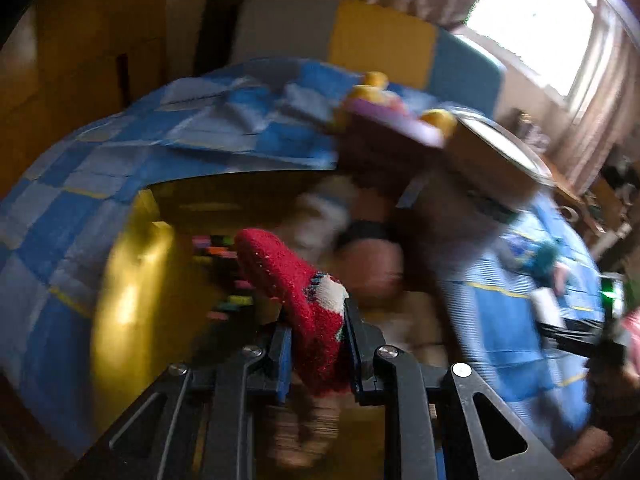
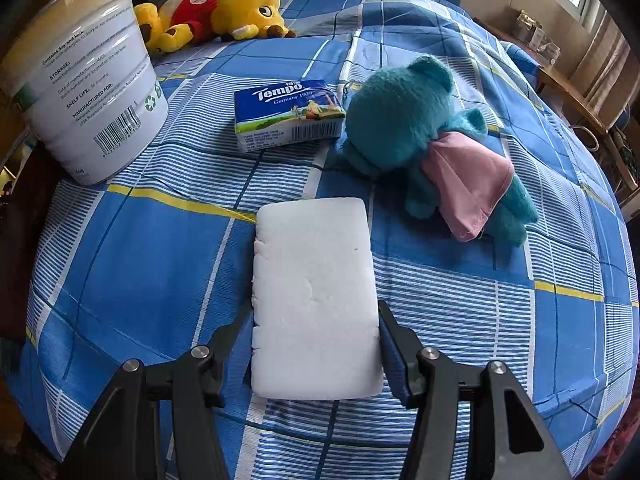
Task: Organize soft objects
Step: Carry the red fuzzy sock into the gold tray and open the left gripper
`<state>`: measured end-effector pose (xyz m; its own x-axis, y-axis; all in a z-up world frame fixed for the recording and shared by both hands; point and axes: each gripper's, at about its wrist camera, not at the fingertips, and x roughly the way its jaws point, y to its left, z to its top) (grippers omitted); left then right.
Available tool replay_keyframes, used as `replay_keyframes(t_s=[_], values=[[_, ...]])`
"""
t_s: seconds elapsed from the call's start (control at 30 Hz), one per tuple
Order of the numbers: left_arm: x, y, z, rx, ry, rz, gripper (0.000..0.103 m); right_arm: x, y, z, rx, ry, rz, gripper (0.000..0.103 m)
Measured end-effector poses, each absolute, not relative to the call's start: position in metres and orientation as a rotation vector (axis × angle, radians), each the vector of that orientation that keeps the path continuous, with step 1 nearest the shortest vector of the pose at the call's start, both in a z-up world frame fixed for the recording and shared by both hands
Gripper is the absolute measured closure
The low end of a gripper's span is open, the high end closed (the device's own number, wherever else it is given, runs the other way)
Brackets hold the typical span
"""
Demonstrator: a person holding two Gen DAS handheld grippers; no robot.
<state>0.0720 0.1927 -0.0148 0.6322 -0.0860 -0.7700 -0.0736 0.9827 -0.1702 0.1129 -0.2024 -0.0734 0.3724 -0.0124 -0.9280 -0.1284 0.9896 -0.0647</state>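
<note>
My left gripper [image 1: 316, 328] is shut on a red fuzzy sock [image 1: 296, 284] with a white patch, held in the air beside the bed over a dark space that holds blurred soft things [image 1: 320, 208]. The view is motion-blurred. My right gripper [image 2: 312, 320] stands around a white foam sponge [image 2: 314, 300] that lies on the blue checked bedsheet [image 2: 140, 248]; whether its jaws press the sponge I cannot tell. Beyond it lie a teal plush bear with a pink cloth [image 2: 432, 144], a Tempo tissue pack [image 2: 286, 114] and a yellow plush bear [image 2: 220, 12].
A large white tin [image 2: 88, 80] stands at the sheet's left edge. In the left wrist view a cardboard box [image 1: 480, 152] with toys sits on the bed, with a yellow surface [image 1: 132, 288] at left. A window and curtains are at the far right.
</note>
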Motion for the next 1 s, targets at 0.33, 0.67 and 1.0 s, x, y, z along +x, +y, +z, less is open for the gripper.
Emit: replay_keyframes(t_s=[0.33, 0.67, 1.0], values=[[0.118, 0.265, -0.055, -0.168, 0.994, 0.146, 0.079, 0.112, -0.204, -0.072, -0.139, 1.186, 0.071, 0.046], [0.118, 0.266, -0.062, -0.157, 0.986, 0.207, 0.044, 0.112, -0.205, -0.071, -0.138, 1.184, 0.072, 0.046], [0.055, 0.219, -0.020, -0.215, 0.823, 0.139, 0.040, 0.111, -0.206, -0.071, -0.140, 1.183, 0.072, 0.046]])
